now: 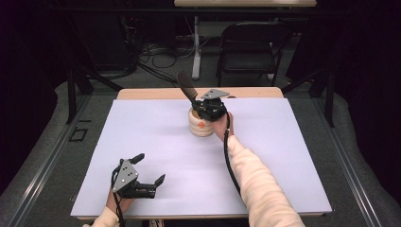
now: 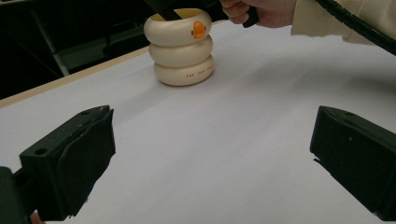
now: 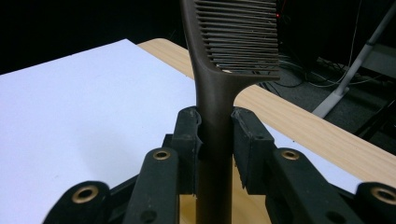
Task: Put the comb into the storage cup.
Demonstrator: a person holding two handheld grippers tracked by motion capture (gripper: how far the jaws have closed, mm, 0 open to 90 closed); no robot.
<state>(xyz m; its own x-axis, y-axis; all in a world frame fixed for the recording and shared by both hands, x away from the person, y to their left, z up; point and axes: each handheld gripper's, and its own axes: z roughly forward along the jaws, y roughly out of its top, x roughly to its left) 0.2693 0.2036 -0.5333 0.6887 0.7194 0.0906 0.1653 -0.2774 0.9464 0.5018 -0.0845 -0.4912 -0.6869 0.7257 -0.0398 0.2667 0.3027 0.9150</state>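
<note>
A cream holder shaped like three stacked rings [image 1: 200, 124] with an orange mark stands at the far middle of the white table top [image 1: 156, 142]. My right gripper [image 1: 204, 107] hovers just over its mouth, shut on the handle of a dark brown comb [image 3: 219, 84]. The comb's toothed end [image 1: 185, 83] points up and away; its lower end dips into the holder [image 2: 181, 44]. My left gripper [image 1: 149, 170] rests open near the front left of the table, its pads [image 2: 88, 154] wide apart with nothing between them.
The white sheet covers a wooden table whose far edge [image 1: 142, 93] shows bare. A black chair [image 1: 250, 45], a table leg and cables lie on the floor beyond it. A cable [image 1: 230, 161] trails along the right sleeve.
</note>
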